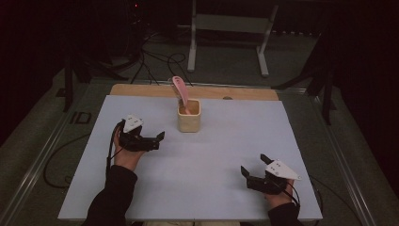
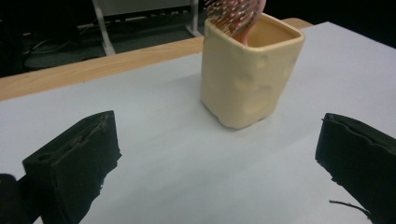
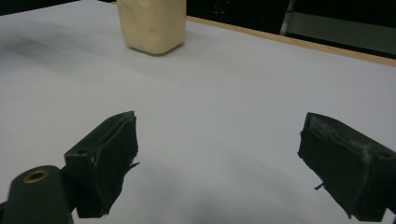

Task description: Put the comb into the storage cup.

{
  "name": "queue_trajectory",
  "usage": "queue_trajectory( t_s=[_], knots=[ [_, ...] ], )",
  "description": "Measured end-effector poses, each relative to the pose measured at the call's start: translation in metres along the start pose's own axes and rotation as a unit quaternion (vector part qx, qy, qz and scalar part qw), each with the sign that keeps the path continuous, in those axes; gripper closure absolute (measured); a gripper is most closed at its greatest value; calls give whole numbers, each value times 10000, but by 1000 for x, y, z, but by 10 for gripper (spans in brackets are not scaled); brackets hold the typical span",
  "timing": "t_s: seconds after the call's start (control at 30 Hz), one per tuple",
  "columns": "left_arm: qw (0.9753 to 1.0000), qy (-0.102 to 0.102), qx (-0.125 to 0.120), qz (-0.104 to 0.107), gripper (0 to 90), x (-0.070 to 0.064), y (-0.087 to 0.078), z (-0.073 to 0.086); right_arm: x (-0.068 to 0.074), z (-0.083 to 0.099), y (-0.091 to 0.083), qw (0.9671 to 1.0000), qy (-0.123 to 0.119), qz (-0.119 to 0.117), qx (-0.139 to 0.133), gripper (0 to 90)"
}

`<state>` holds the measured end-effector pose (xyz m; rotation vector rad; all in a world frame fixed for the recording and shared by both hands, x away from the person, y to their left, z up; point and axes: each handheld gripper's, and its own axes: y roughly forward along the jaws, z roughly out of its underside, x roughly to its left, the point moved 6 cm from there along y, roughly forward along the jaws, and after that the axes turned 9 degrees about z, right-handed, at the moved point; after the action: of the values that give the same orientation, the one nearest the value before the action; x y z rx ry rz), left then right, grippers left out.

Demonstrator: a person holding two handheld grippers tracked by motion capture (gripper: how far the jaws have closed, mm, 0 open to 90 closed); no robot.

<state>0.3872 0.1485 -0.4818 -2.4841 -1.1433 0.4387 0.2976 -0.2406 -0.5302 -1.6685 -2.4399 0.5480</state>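
Observation:
A cream square cup (image 1: 189, 116) stands upright at the back middle of the white table, with a pink hairbrush (image 1: 180, 92) standing in it, its head leaning out to the left. The left gripper view shows the cup (image 2: 248, 77) close ahead and the brush's bristles (image 2: 232, 15) above its rim. My left gripper (image 1: 160, 140) rests open left of the cup, its jaws pointing right, with nothing between them. My right gripper (image 1: 254, 165) rests open near the front right, empty, and the cup (image 3: 152, 24) stands far ahead of it.
The white sheet (image 1: 226, 141) covers most of a wooden tabletop (image 1: 141, 90) whose back edge shows. Cables (image 1: 155, 59) and a white metal stand (image 1: 230, 28) lie on the floor behind the table. Dark surroundings on both sides.

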Motion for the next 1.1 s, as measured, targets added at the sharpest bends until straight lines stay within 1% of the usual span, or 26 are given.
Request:
queue_trajectory(
  t_s=[0.17,0.3,0.4,0.47,0.6,0.73,0.87,1.1],
  knots=[
    [10000,12,-6,-42,1,0,-9,14,0,0,0,10000,-9,0,15,114],
    [10000,-53,5,-29,1,4,-18,26,0,1,0,10000,-9,14,15,114],
    [9999,-102,-24,-123,1,8,-26,32,0,1,1,10000,-4,21,21,113],
    [9998,-133,-50,-119,1,10,-31,36,0,1,1,10000,-10,17,13,114],
    [9999,-37,-19,-136,1,10,-39,44,0,1,1,10000,4,26,16,113],
    [9998,-47,-110,-162,1,11,-47,54,-1,1,1,10000,-4,51,28,113],
    [9999,-23,-90,-139,1,11,-52,63,-2,2,1,10000,11,67,31,113],
    [9997,33,-225,-123,1,10,-63,71,-2,0,-1,10000,42,77,1,113]
  ],
)
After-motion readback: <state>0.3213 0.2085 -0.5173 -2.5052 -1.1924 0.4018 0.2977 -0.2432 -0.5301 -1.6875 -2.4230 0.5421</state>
